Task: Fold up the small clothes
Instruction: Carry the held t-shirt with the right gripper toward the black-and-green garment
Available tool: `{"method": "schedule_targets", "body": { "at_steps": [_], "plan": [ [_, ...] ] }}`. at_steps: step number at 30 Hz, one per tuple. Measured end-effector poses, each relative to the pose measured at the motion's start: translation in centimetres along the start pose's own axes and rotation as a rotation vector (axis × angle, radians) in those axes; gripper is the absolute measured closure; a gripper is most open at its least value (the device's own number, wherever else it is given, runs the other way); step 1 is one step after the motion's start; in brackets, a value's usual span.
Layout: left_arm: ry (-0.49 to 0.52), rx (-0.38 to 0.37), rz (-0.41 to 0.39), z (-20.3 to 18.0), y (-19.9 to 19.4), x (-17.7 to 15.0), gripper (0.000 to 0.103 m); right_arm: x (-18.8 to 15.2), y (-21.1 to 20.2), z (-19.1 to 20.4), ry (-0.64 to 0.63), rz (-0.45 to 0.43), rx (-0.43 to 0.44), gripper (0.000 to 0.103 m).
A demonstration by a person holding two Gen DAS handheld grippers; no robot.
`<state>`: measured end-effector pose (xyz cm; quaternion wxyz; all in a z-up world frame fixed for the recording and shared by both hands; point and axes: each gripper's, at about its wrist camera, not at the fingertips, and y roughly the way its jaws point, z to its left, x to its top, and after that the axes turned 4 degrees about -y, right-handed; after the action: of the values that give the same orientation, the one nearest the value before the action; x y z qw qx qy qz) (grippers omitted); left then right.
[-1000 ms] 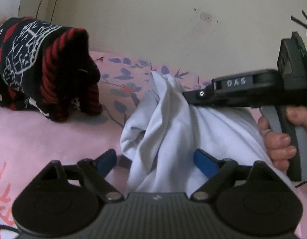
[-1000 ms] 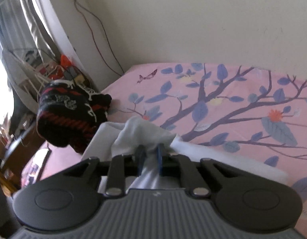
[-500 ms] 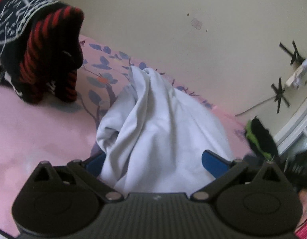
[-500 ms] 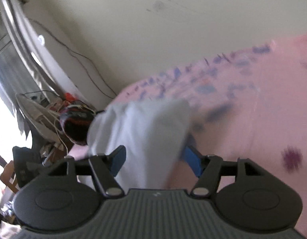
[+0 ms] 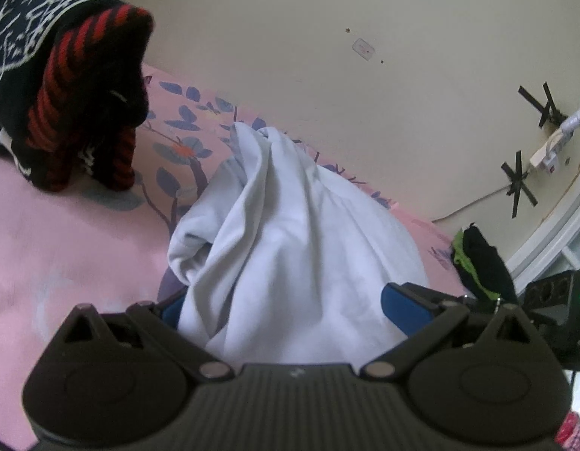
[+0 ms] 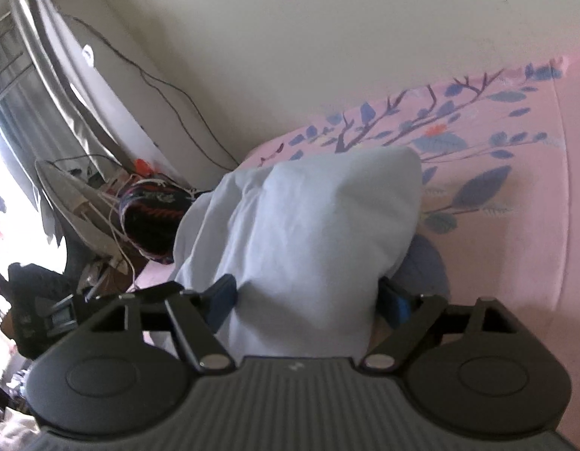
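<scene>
Pink bedsheet with blue branch print (image 5: 64, 225) against cream wall; crumpled white cotton garment (image 5: 290, 233) heaped on it, black-red knitted garment (image 5: 64, 75) beyond; left gripper (image 5: 286, 306) fingers spread wide, cloth between, unpinched; right gripper (image 6: 308, 300) jaws just opening, straddling same white heap

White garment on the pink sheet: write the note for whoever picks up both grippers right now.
Left gripper: open, cloth lying between its blue pads, not pinched.
Right gripper: jaws have just been opening and now stand wide; cloth between them, no grip.
White garment: bunched in a peaked heap on the pink floral sheet, not flat.
Black and red knit: beside it, untouched.
Done: no neat fold visible.
Left: probably spread the white piece flat, fold it, then take the knit.
</scene>
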<state>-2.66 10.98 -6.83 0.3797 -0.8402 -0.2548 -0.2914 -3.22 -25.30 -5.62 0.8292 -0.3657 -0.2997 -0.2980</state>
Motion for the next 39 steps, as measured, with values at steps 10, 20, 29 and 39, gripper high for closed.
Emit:
{"method": "schedule_targets", "body": {
  "at_steps": [10, 20, 29, 39],
  "plan": [
    [-0.111, -0.033, -0.021, 1.7, -1.0, 0.5, 0.0, -0.5, -1.4, -0.8, 0.031, 0.007, 0.027, 0.027],
    [-0.053, -0.004, -0.012, 0.9, -0.5, 0.3, 0.0, 0.0, 0.0, -0.5, 0.047, 0.057, 0.057, 0.046],
    [-0.108, -0.049, 0.061, -0.9, 0.7, -0.2, 0.062, 1.8, -3.7, 2.2, -0.085, -0.065, -0.023, 0.086],
    [0.1, -0.217, 0.233, -10.6, 4.7, -4.2, 0.059, -0.5, -15.5, -1.4, -0.089, -0.157, -0.205, 0.086]
  ]
}}
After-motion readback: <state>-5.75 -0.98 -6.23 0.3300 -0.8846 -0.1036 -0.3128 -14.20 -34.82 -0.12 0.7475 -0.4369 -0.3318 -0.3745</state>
